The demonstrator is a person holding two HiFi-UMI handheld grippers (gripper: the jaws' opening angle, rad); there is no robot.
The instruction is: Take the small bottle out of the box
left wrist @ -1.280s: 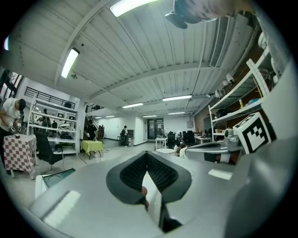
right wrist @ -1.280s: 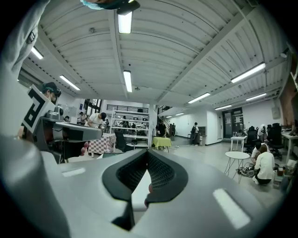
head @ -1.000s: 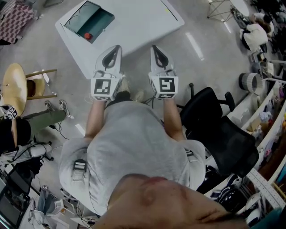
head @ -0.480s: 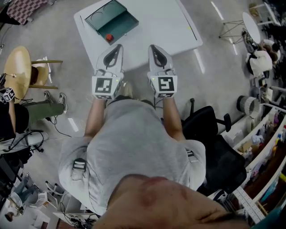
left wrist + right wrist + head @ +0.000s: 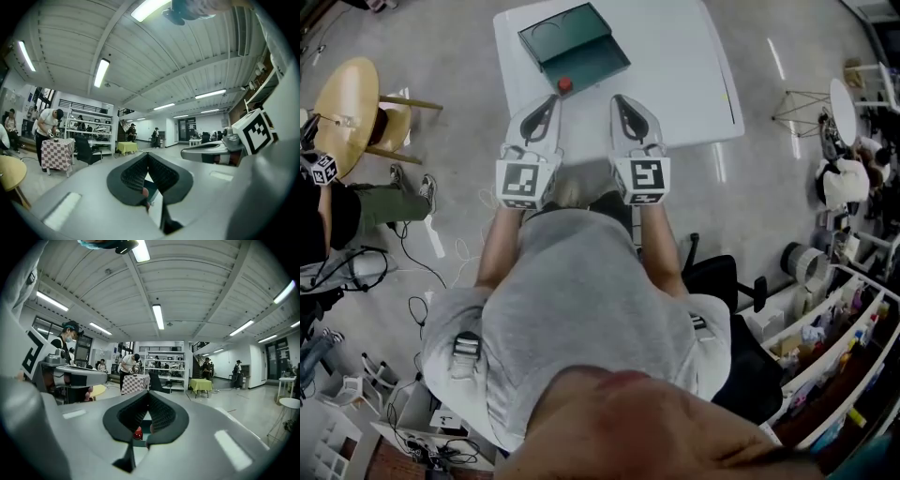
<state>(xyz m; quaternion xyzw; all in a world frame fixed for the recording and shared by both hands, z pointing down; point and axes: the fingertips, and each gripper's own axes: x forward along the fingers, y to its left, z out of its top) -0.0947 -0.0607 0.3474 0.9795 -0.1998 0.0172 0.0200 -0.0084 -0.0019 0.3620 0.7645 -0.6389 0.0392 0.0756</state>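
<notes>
Bare top of the white rectangular table (image 5: 684, 84) lies open right of the dark green shallow open box (image 5: 572, 47); its low walls fence the inside. A round tan wooden stool (image 5: 347, 112) stands well left, floor between.

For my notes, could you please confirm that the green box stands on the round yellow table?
Not quite: the green box stands on the white table, not on the round yellow table, as the head view shows.
</notes>
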